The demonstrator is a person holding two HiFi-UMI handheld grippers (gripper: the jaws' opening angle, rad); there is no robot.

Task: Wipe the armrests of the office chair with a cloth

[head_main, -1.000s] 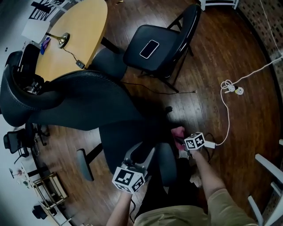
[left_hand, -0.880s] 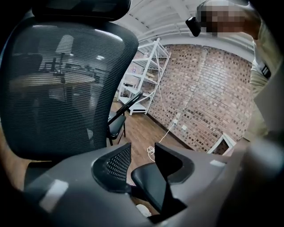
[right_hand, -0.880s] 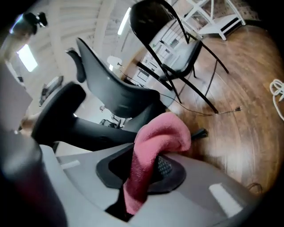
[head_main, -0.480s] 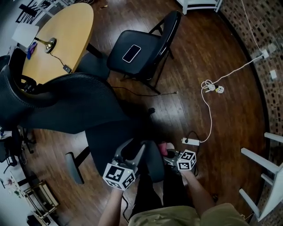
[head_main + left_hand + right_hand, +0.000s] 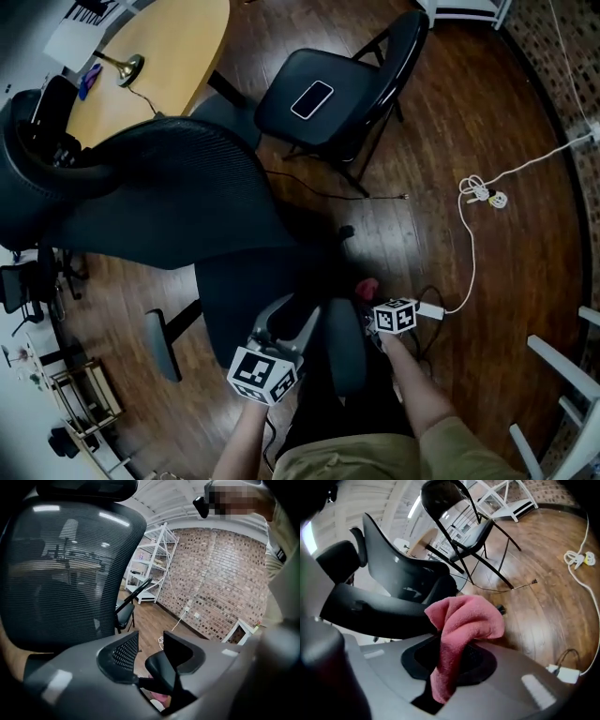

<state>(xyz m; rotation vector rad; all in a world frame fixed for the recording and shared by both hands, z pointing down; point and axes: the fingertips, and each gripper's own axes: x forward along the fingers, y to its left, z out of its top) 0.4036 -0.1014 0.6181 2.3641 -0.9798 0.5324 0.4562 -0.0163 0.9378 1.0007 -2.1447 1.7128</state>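
Pinching pink fleecy cloth (image 5: 465, 618) in right gripper (image 5: 452, 662) jaws near black padded armrest (image 5: 344, 347); holding left gripper (image 5: 149, 644) jaws spread, apparently empty.

An office chair (image 5: 178, 202) was seen from above, its armrest (image 5: 343, 345) flanked by the left gripper (image 5: 289, 317) and the right gripper (image 5: 373, 302), at whose tip a pink cloth (image 5: 366, 285) was held.
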